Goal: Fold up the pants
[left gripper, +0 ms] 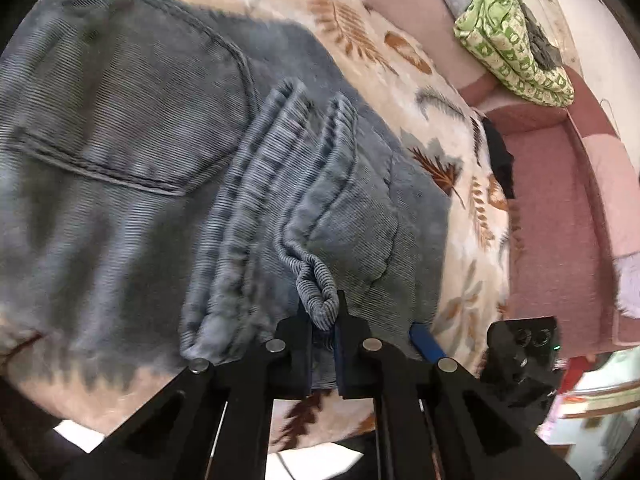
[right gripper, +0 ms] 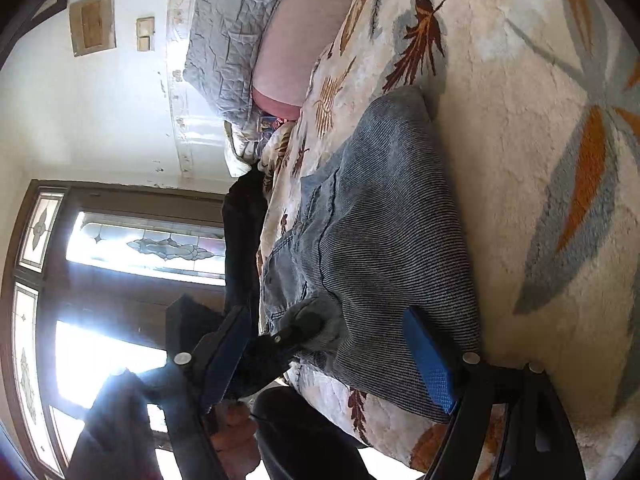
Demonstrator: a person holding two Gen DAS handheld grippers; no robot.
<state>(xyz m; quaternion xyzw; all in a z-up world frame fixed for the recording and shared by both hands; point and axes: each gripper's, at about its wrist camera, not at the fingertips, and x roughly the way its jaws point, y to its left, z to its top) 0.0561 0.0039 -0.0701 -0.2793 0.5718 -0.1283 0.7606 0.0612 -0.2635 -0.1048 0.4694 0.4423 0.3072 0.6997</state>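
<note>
The blue-grey corduroy pants (left gripper: 132, 152) lie folded on the leaf-patterned blanket (left gripper: 400, 60) at the bed's edge. The left gripper (left gripper: 323, 320) pinches a bunched fold of them; the right gripper (right gripper: 324, 344) stands spread over their edge.

- Blue-grey corduroy pants (left gripper: 132, 128), faded, lying partly folded on leaf-print blanket.
- Back patch pocket facing up, stitched seams visible.
- Elastic gathered waistband bunched at near edge.
- Folded stack flat, straight edge in right wrist view (right gripper: 384, 240).
</note>
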